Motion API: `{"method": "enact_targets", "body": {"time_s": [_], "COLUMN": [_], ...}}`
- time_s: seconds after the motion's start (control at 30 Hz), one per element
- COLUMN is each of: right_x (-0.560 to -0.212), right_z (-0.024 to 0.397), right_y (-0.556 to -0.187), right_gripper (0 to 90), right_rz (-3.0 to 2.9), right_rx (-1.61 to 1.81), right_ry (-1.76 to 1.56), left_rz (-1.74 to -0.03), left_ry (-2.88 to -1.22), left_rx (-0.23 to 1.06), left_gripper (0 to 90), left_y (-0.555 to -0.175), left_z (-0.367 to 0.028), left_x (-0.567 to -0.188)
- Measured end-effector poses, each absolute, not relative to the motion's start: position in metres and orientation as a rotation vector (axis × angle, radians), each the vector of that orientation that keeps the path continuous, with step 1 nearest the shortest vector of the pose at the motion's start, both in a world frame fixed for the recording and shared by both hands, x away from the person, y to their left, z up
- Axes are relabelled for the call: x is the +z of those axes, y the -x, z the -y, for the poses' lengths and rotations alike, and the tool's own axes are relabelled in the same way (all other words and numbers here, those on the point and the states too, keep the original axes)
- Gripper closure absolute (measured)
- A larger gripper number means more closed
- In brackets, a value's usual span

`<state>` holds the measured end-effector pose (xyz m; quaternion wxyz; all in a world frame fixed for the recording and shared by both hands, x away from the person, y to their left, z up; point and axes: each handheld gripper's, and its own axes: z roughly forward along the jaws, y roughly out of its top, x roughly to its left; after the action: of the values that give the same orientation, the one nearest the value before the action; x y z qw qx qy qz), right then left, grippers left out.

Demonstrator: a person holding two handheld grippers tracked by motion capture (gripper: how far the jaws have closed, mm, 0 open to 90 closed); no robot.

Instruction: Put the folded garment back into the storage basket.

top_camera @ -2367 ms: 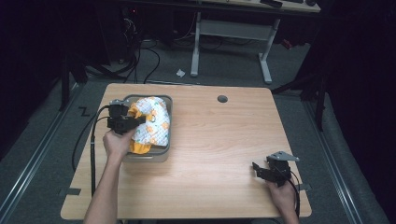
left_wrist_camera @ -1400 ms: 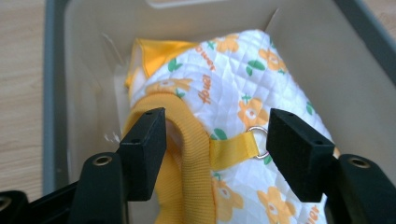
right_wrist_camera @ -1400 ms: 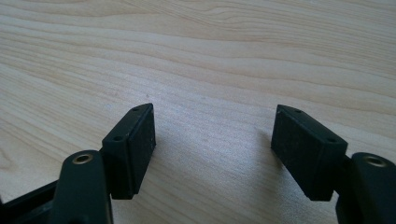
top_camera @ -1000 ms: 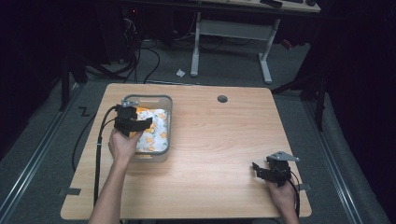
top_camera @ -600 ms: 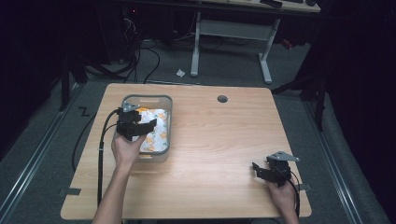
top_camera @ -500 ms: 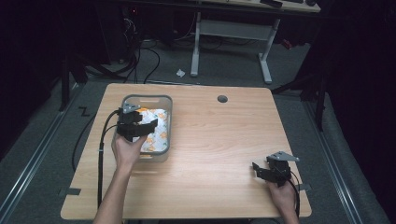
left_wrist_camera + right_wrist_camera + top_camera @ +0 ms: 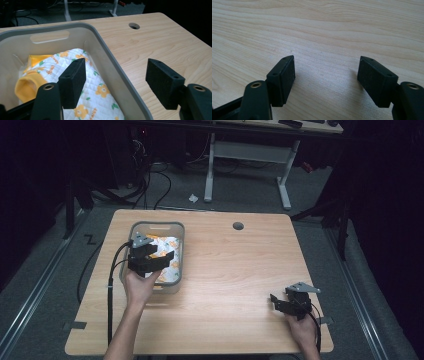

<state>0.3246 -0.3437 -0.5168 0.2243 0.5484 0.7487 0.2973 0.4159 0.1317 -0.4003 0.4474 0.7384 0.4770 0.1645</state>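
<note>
Surface (image 7: 235, 270): pale wood; it carries the grey bin, which serves as the landmark for everything below.
Bin (image 7: 176, 232): a grey plastic tub with a slot handle in its far wall, standing toward the left of the surface, with a round cable hole well off to its far right.
Cloth (image 7: 169, 246): a white quilted piece with orange flowers and a yellow cuff, lying crumpled inside the bin and held by nothing.
Left gripper (image 7: 115, 80): poised over the bin's right wall, jaws spread and empty, one jaw above the cloth and the other outside the bin over bare wood.
Right gripper (image 7: 278, 302): well to the right of the bin near the front edge, jaws spread wide over bare wood, holding nothing.
Step in hand: the cloth looks settled in the bin, so I judge the left gripper should lift straight up and clear.
Doing it well: keep the jaws spread, rise before moving sideways, and avoid clipping the bin wall or snagging the cuff.
View differences: the left gripper view shows the cloth's print, cuff and the straddled rim; the high view shows how far apart the two grippers are.
</note>
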Motion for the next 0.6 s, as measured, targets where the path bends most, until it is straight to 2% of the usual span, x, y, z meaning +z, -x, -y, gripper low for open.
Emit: {"method": "enact_targets", "body": {"time_s": [0.6], "right_x": [-0.517], "right_z": [0.344], "right_y": [-0.325], "right_gripper": [30.9], "right_rz": [-2.067], "right_rx": [0.82], "right_ry": [-1.512], "left_rz": [-1.108], "left_ry": [-1.809], "left_rx": [0.37], "left_gripper": [32.5], "left_y": [-0.396], "left_z": [-0.115], "left_x": [-0.397]}}
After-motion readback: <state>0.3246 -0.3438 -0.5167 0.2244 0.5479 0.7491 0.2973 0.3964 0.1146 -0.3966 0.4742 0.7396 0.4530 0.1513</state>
